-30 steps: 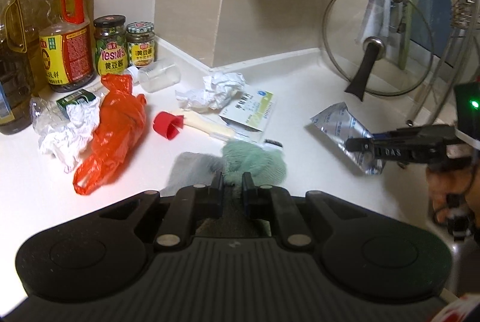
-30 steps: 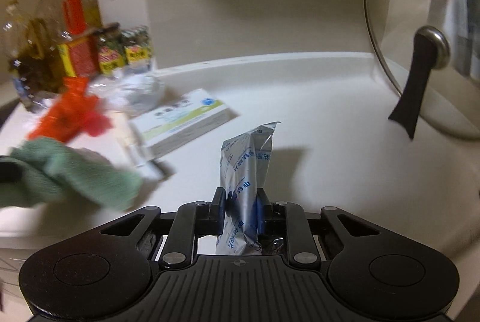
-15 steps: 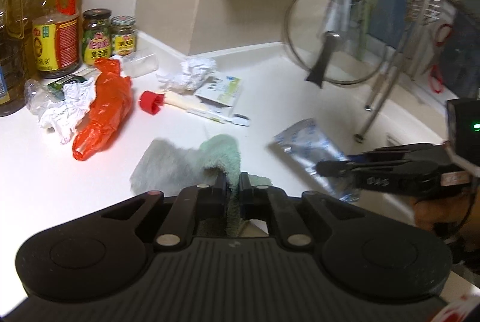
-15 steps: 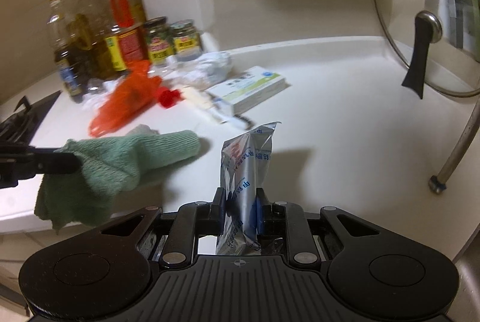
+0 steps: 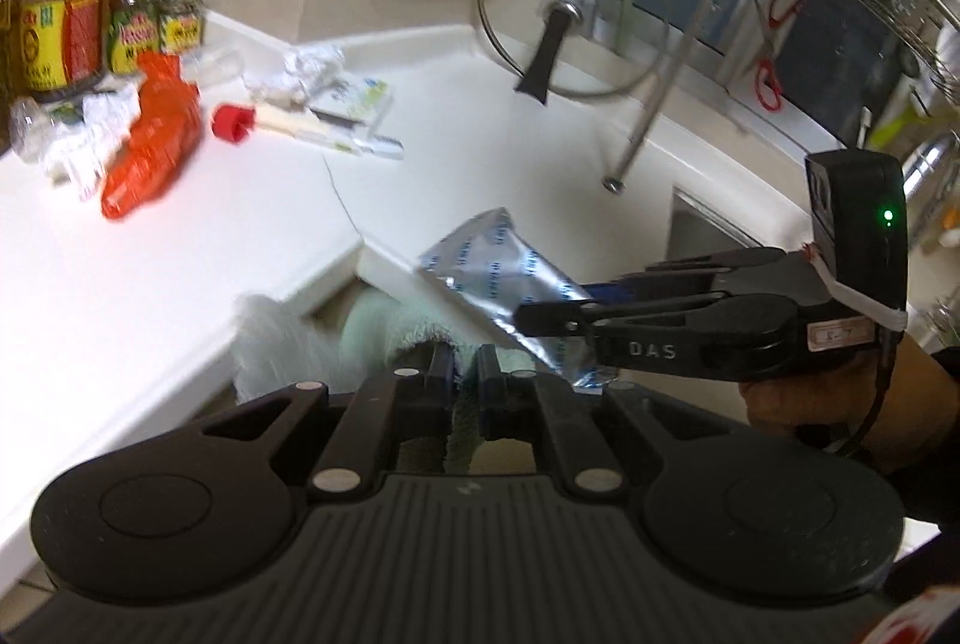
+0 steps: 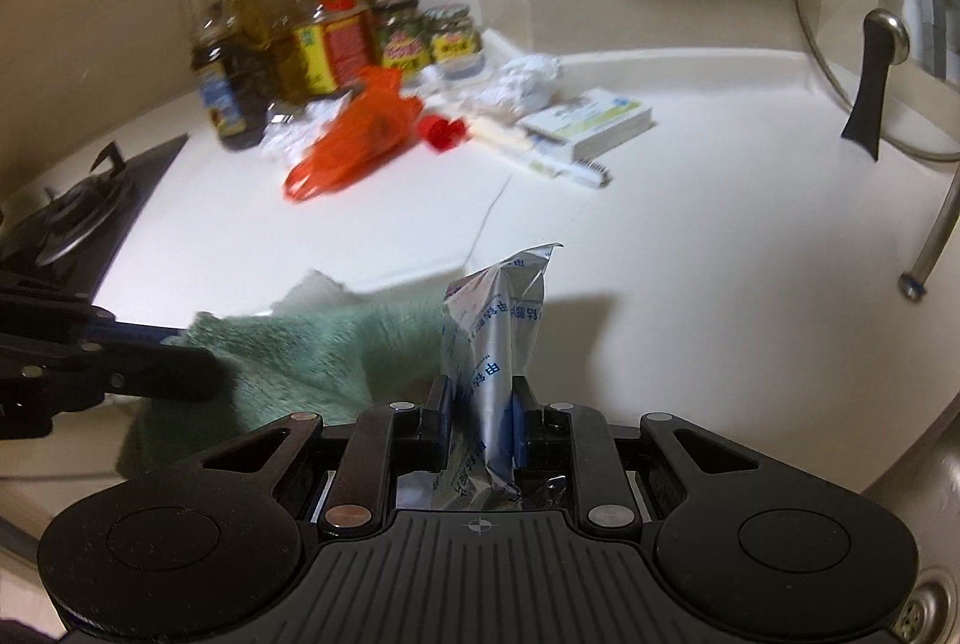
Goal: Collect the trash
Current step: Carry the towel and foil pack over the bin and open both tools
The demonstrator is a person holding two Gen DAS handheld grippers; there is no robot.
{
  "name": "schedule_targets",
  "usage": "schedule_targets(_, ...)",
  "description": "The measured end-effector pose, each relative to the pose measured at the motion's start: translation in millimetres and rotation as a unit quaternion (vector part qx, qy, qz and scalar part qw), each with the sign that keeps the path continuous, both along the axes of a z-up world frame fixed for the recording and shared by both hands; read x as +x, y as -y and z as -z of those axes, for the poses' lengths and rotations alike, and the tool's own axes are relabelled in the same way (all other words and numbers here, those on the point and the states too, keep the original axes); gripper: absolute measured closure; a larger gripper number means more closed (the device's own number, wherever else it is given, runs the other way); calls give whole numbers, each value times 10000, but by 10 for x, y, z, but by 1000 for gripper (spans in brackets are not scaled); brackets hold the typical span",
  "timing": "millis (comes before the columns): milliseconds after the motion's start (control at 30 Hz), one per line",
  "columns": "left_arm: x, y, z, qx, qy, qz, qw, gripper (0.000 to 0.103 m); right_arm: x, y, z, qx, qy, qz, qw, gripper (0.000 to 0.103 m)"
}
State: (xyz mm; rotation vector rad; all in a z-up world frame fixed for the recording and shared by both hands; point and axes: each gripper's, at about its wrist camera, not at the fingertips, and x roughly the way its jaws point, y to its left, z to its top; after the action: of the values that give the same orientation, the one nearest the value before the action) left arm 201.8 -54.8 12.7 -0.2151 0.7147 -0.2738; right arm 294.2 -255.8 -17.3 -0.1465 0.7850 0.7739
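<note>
Left claw [image 5: 459, 365], bottom centre of the left wrist view: jaws pinched tight on a green cloth [image 5: 384, 326], which hangs blurred just off the near edge of the white table [image 5: 180, 248]. Right claw [image 6: 480, 404], bottom centre of the right wrist view: jaws closed narrow on a silver foil pouch [image 6: 498, 320] with blue print, the pouch standing up between the pads, its torn top in mid-frame. In the left wrist view the same pouch sits at centre, clamped at the tip of the right claw, which reaches in from the right edge, gripped by a hand [image 5: 798, 392]. Both claws with their loads sit at the table's front edge, the cloth lower left of the pouch in the right wrist view. Farther back, upper left of both views: an orange plastic bag [image 6: 354, 134], a red cap [image 6: 441, 131], a pale tube and a toothbrush beside it, a flat green-and-white box [image 6: 591, 119], crumpled white paper [image 6: 528, 83]. Behind these, against the wall: oil bottles [image 6: 327, 20] and two jars [image 6: 426, 35]. Right side: a glass pot lid [image 6: 870, 38] leaning upright, black handle down. Left edge of the right wrist view: a gas hob [image 6: 78, 212].
</note>
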Motion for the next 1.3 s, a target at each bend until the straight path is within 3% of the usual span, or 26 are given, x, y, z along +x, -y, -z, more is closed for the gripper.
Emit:
schedule_targets(700,21,-131,686,234,-786,-264,9963,98,-416,-209,636,-552,-364,-410,9970,84)
schedule_targets(1300,48,-324,1239,453,-1380,-722,9868,98,-256,-438,1263,-800,-843,-452,9922,83)
